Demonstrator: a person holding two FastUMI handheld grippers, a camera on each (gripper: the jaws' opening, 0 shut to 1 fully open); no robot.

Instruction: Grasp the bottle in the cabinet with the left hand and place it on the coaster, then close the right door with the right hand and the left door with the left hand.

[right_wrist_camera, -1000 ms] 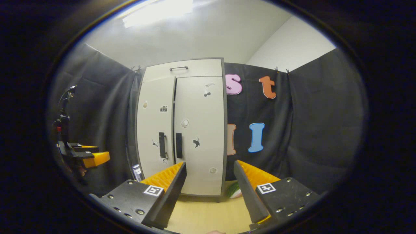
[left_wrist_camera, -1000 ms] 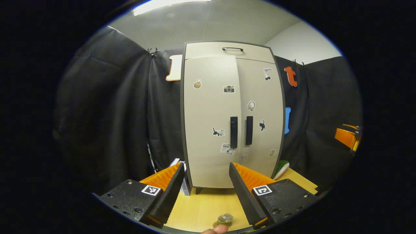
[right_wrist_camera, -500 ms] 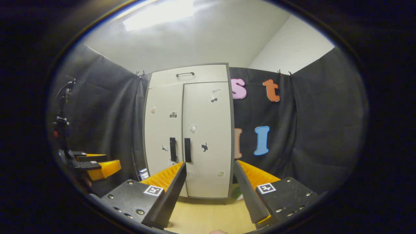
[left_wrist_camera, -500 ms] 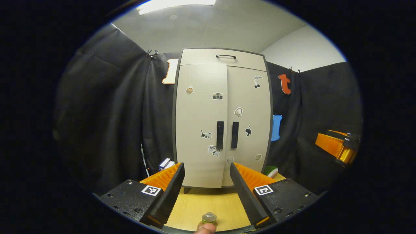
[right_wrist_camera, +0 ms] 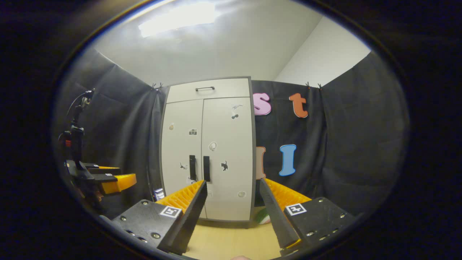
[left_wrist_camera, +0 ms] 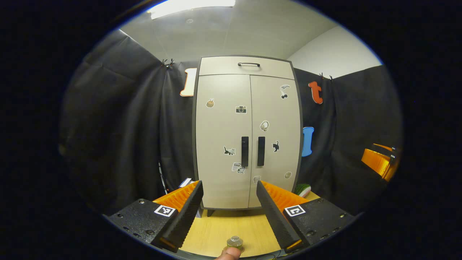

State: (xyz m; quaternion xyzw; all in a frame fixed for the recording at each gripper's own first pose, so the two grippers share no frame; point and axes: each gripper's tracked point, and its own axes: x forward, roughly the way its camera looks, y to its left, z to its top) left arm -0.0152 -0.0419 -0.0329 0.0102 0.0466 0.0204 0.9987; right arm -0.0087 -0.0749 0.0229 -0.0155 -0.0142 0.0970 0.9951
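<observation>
the tall pale-grey two-door cabinet with small stickers (left_wrist_camera: pixel 248 133) stands at twelve o'clock on the light wooden table (left_wrist_camera: pixel 216 231), and its left door (left_wrist_camera: pixel 221 141) and right door (left_wrist_camera: pixel 275 137) lie flush, their black vertical handles (left_wrist_camera: pixel 245 151) side by side at the seam. the small clear bottle with a rounded cap (left_wrist_camera: pixel 234 241) sits at six o'clock at the near table edge, between the fingers and below them, apparently on a round dark coaster (left_wrist_camera: pixel 234 248) of which only a sliver shows; a fingertip (left_wrist_camera: pixel 228 254) pokes in just beside it. the left gripper (left_wrist_camera: pixel 228 213) is spread wide and holds nothing. the right gripper (right_wrist_camera: pixel 232 213) is likewise spread and empty, aimed at the cabinet's lower right part, and the left gripper shows at nine o'clock of the right gripper view, well apart from the cabinet. judging from this, every step looks done: bottle out and set down, both doors closed. nothing seems left but to pull away.
</observation>
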